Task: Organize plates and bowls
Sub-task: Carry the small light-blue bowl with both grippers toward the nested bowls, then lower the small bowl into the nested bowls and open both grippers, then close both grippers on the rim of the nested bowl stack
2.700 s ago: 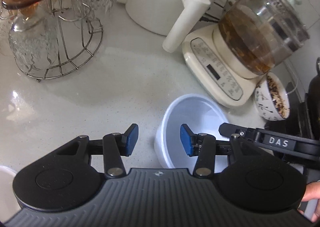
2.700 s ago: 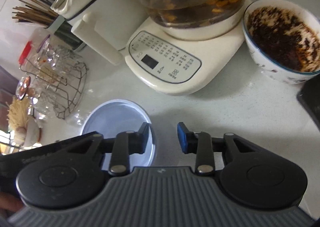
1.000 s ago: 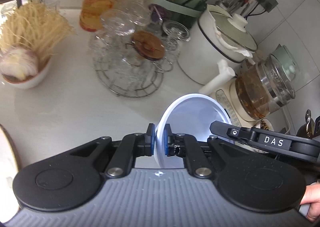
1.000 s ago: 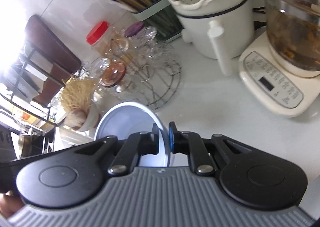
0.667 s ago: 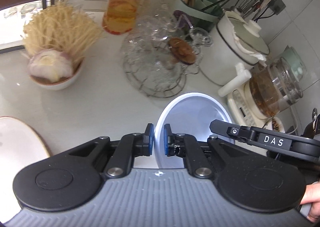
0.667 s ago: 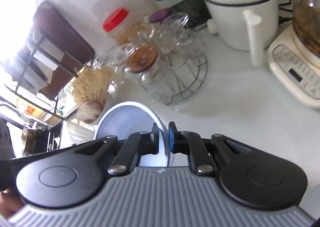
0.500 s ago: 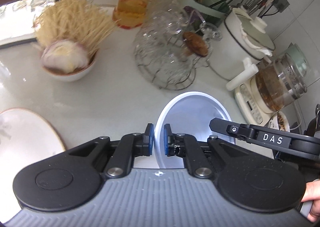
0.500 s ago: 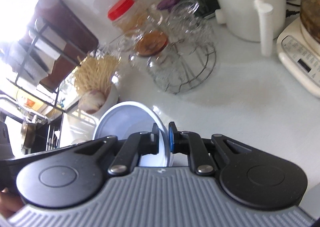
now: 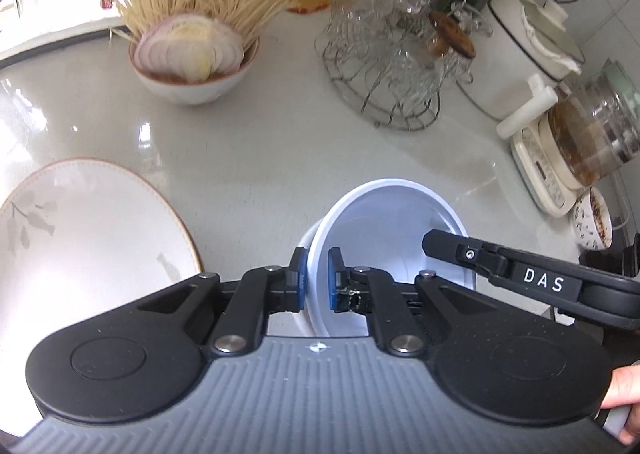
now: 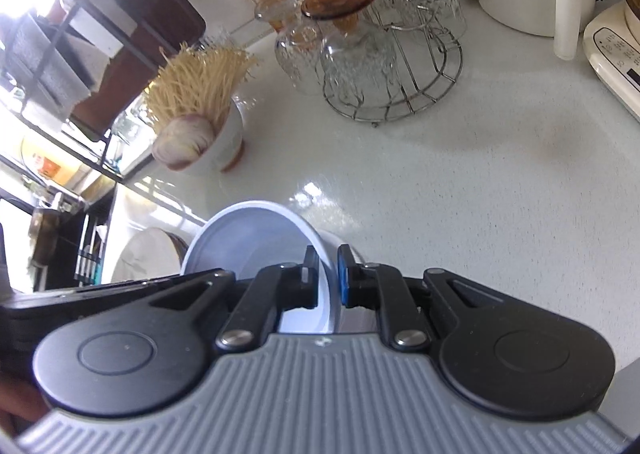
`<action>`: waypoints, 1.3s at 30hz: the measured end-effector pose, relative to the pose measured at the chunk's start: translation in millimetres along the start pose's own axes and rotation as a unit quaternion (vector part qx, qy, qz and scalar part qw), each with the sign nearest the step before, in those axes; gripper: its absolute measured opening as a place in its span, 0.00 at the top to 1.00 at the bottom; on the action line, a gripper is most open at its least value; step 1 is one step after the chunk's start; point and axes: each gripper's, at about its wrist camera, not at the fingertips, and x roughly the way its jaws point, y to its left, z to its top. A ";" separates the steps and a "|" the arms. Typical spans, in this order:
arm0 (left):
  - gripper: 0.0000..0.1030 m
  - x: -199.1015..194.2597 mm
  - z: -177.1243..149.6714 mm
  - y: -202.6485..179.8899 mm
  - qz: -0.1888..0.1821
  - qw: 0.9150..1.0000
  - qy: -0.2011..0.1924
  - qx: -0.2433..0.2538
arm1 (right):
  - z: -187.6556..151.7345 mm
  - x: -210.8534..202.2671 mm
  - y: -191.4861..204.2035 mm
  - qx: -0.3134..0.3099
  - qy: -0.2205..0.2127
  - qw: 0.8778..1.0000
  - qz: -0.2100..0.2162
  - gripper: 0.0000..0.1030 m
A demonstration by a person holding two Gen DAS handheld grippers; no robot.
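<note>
A white plastic bowl [image 9: 384, 221] hangs above the pale counter, held on two sides. My left gripper [image 9: 314, 282] is shut on its left rim. My right gripper [image 10: 328, 278] is shut on its right rim; the bowl also shows in the right wrist view [image 10: 256, 234]. The right gripper's body crosses the bowl's right side in the left wrist view. A large white plate with a leaf print and thin brown edge [image 9: 80, 238] lies on the counter to the left of the bowl.
A white bowl of sliced onion and dry noodles [image 9: 192, 65] stands at the back. A wire rack of upturned glasses [image 9: 396, 65] is behind the bowl. A white pot [image 9: 528, 53], a glass kettle on its base [image 9: 580, 141] and a patterned bowl [image 9: 592, 217] stand right.
Both grippers closed on the bowl's rim, lifted it off the counter and have carried it leftward; the plate and the onion bowl have come closer into view.
</note>
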 end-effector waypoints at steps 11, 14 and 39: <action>0.89 0.4 -5.0 -2.7 0.002 1.000 -0.006 0.005 | 1.3 4.3 0.5 0.002 0.008 1.000 -0.012 0.86; 0.89 -2.2 -4.1 -2.8 0.003 1.000 -0.003 -0.005 | 3.6 4.2 0.5 0.005 0.019 1.000 -0.010 0.86; 0.58 -8.0 -35.9 -8.2 0.042 0.988 -0.053 -0.139 | 25.3 13.3 -20.9 -0.050 0.091 0.994 0.046 0.48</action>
